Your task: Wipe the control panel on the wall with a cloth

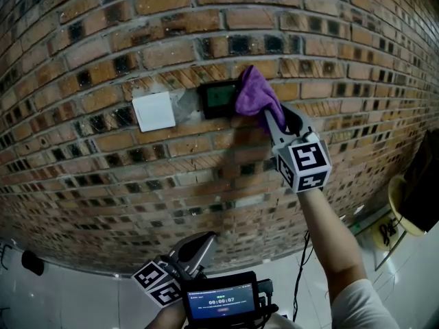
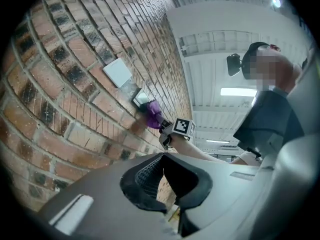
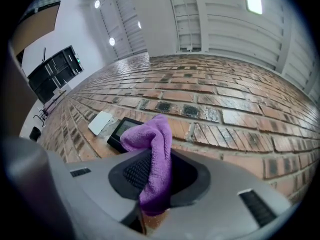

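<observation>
A black control panel (image 1: 217, 98) with a greenish screen is set in the brick wall (image 1: 103, 40). My right gripper (image 1: 266, 117) is raised to the panel's right edge and shut on a purple cloth (image 1: 255, 93). The cloth covers that right edge and seems to touch it. In the right gripper view the cloth (image 3: 156, 144) hangs between the jaws of the right gripper (image 3: 157, 173), with the panel (image 3: 121, 130) just beyond. My left gripper (image 1: 197, 247) is held low, away from the panel. Its jaws (image 2: 162, 173) are closed together with nothing between them. The left gripper view also shows the cloth (image 2: 152, 113) from afar.
A white blank plate (image 1: 154, 110) is fixed to the wall just left of the panel. A small timer screen (image 1: 221, 298) rides on the left gripper. A yellow object (image 1: 403, 208) and a cable (image 1: 302, 266) lie low at the right, over a pale floor.
</observation>
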`<state>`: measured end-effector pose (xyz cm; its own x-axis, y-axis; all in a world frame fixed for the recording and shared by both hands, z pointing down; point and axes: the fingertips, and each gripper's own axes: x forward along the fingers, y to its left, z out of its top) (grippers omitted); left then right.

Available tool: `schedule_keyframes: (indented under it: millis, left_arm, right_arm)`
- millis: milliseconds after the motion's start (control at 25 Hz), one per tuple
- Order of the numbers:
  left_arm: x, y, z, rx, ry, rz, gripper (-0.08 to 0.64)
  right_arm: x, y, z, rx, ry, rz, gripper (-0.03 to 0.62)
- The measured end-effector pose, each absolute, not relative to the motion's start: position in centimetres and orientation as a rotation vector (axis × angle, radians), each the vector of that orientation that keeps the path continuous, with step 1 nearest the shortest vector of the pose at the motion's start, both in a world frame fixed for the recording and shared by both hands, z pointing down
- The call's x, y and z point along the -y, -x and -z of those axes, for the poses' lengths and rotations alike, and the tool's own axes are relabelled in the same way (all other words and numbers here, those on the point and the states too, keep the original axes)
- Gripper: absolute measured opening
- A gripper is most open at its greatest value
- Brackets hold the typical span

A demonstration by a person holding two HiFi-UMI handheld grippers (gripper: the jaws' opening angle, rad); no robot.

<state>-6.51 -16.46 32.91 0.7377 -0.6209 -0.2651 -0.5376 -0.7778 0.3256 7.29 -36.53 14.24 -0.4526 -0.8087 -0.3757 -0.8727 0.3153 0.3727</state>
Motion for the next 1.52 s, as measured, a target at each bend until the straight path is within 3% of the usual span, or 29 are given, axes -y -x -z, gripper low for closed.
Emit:
schedule_keyframes:
  millis: [640, 1520]
  left_arm:
    - [16.4, 6.1, -33.2, 0.905, -2.709, 0.529, -0.012]
    - [15.5, 9.2, -33.5, 1.038, -2.667, 0.559, -0.012]
  right_arm:
    - [34.4, -8.7, -13.4, -2.389, 1.56, -0.812, 0.097]
    - [32.0, 10.3, -14.1, -2.644, 1.087, -0.8, 0.097]
